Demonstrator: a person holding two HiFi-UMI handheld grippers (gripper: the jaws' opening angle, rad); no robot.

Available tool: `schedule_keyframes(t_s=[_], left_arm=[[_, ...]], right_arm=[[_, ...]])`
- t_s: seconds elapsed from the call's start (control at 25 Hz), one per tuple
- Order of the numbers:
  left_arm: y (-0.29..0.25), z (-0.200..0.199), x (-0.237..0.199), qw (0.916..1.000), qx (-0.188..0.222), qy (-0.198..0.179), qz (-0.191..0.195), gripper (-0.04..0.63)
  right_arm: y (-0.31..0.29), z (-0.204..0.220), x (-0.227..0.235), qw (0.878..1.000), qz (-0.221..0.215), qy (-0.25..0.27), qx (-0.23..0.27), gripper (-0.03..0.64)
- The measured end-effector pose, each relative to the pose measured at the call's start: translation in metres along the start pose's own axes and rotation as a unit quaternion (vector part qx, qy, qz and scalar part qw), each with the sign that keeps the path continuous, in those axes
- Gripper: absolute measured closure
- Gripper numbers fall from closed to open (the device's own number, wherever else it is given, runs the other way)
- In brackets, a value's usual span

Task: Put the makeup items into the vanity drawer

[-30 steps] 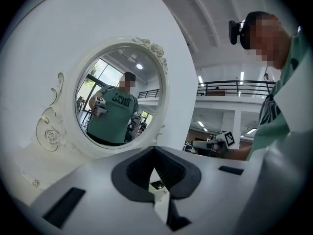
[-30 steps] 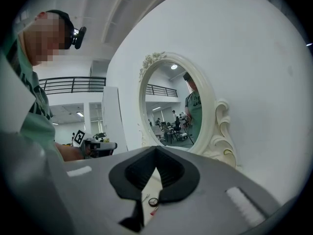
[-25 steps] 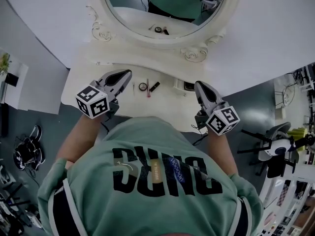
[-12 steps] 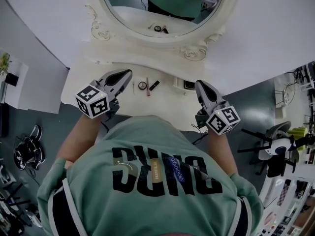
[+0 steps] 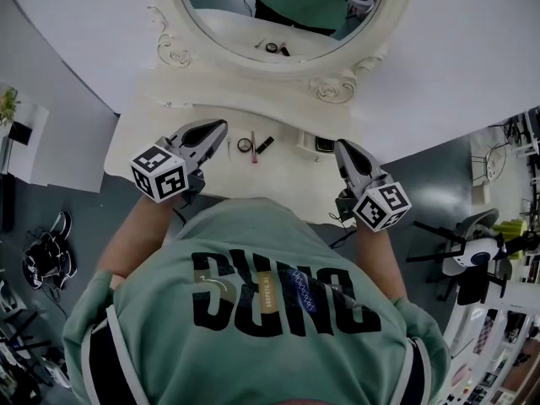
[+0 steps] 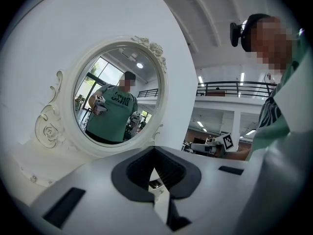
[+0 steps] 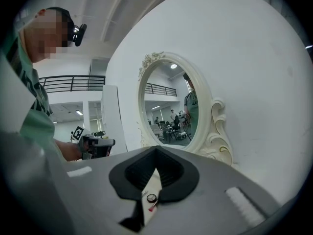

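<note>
left gripper [image 5: 219, 127] and right gripper [image 5: 339, 146] both have their jaws together with nothing clamped; each gripper view shows the pads meeting at the tip, and only a narrow wedge of vanity top [image 5: 160, 116] shows through behind them. the makeup lies on the top between the two grippers, nearer the left one: a round compact [image 5: 245, 146], a pink stick [image 5: 253, 150] just beside it, and a dark tube [image 5: 265, 146] to its right. a thin pale item left of the compact is too small to name. a small case [image 5: 324, 146] sits just off the right gripper's tip; its kind is unclear. the vanity's front edge and whatever is below it are hidden by the person's shirt [image 5: 253, 310]. the mirror [image 5: 278, 7] is cut off at the frame top. there is bare top between the items and the mirror base, and to the left of the left gripper out to the table corner.
</note>
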State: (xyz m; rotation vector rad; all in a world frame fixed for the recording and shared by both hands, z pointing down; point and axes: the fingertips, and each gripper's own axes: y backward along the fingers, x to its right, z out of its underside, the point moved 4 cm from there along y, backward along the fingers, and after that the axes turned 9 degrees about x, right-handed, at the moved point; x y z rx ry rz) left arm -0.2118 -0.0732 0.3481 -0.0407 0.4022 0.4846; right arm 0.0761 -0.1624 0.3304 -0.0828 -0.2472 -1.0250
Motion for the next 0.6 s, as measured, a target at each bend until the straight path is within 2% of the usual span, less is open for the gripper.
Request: schedule_keyframes(t_s=[0.6], left_arm=[[0.0003, 0.001, 0.0027, 1.0, 0.0, 0.003, 0.001, 0.592]], right_arm=[[0.002, -0.0013, -0.0031, 1.0, -0.007, 0.005, -0.004, 0.611]])
